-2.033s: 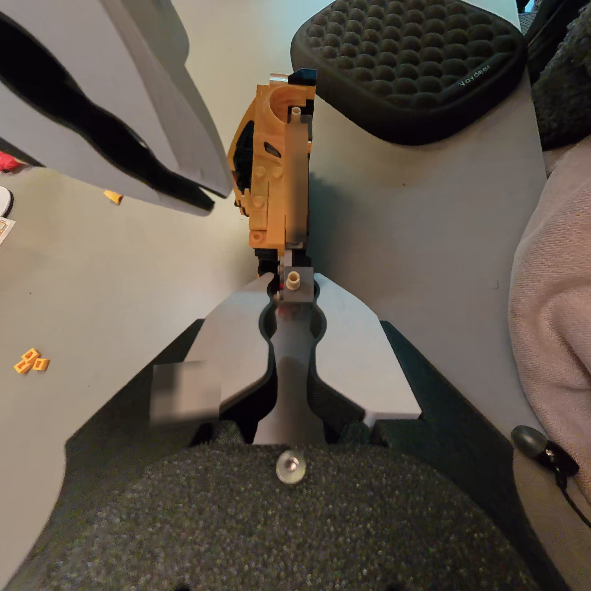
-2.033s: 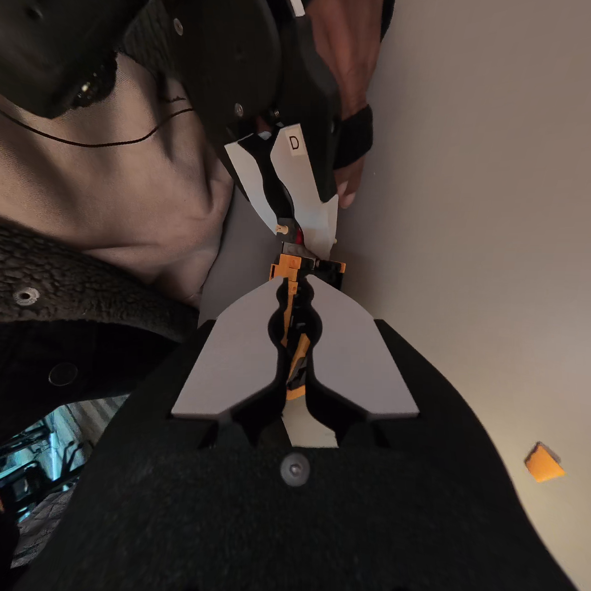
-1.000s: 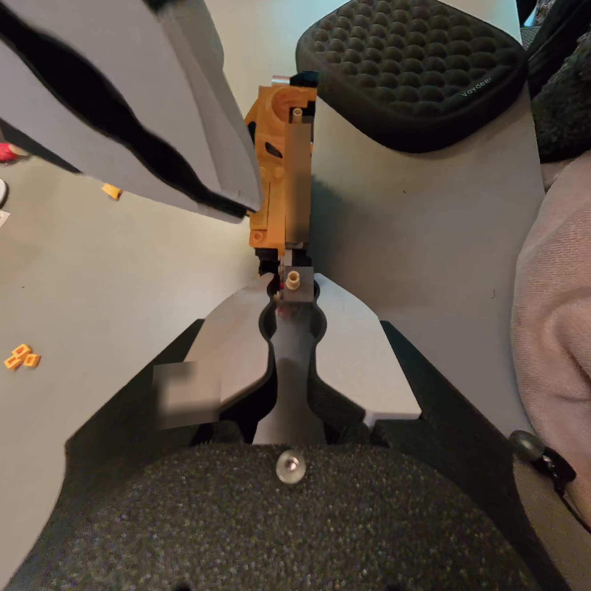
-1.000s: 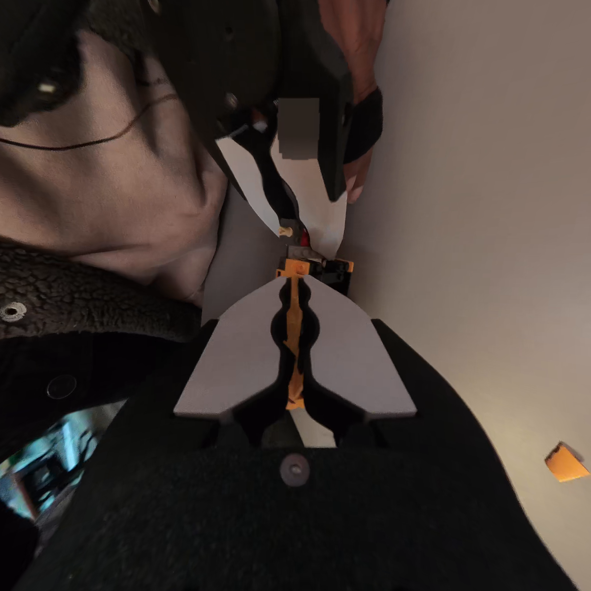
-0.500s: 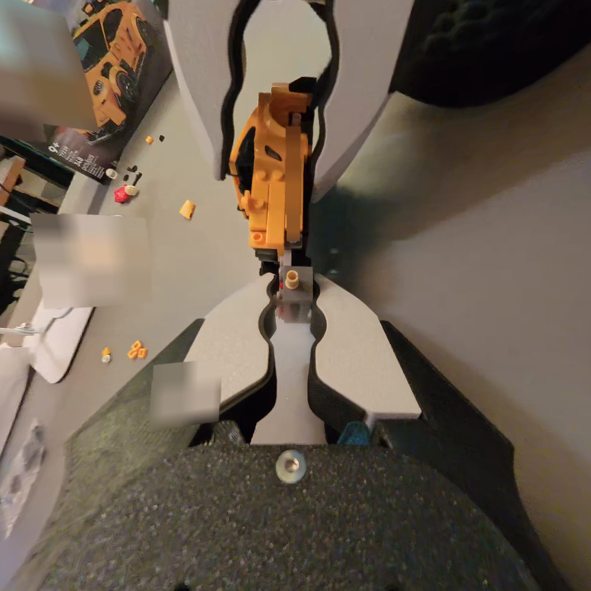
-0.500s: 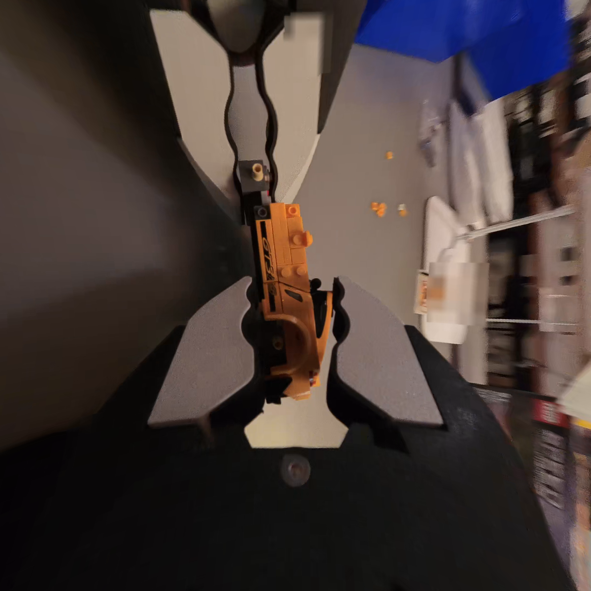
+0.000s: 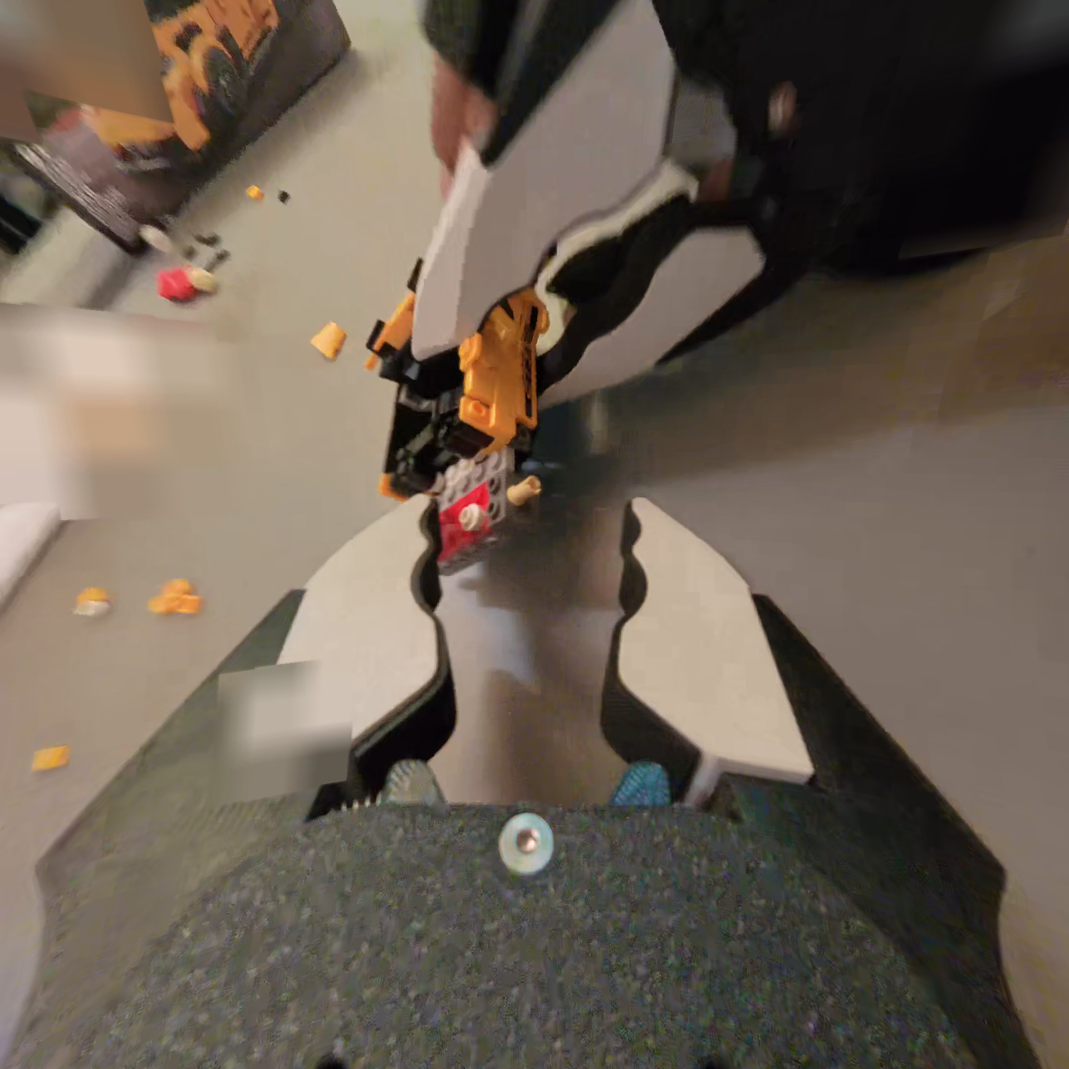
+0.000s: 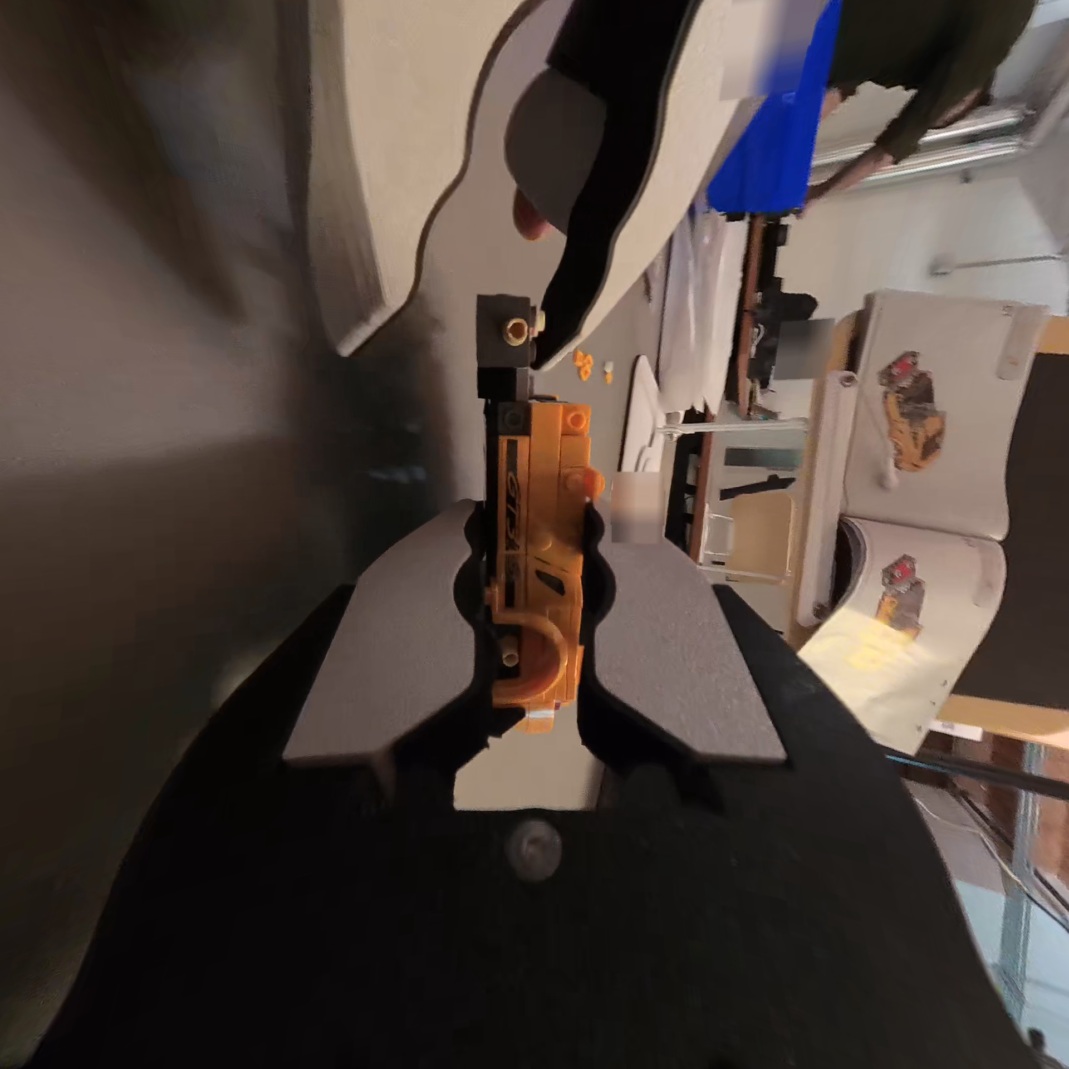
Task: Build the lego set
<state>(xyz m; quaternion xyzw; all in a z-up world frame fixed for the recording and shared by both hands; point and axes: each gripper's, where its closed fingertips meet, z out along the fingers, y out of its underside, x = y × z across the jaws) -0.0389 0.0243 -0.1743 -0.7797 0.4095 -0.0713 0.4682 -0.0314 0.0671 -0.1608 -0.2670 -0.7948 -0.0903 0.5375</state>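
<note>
brick car (image 8: 535, 555) half hidden, blurred

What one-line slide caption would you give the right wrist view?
Right gripper clamps an orange brick-built car section above a grey table, with the left gripper open just beyond it.

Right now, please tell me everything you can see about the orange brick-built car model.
The orange brick-built car model is unfinished: orange plastic body panels with studs, a black striped side, a wheel arch, black underside parts, and a grey and red block at one end. It hangs above the grey table. The right gripper is closed on its body. The left gripper is open; one finger appears to touch the grey and red end.
</note>
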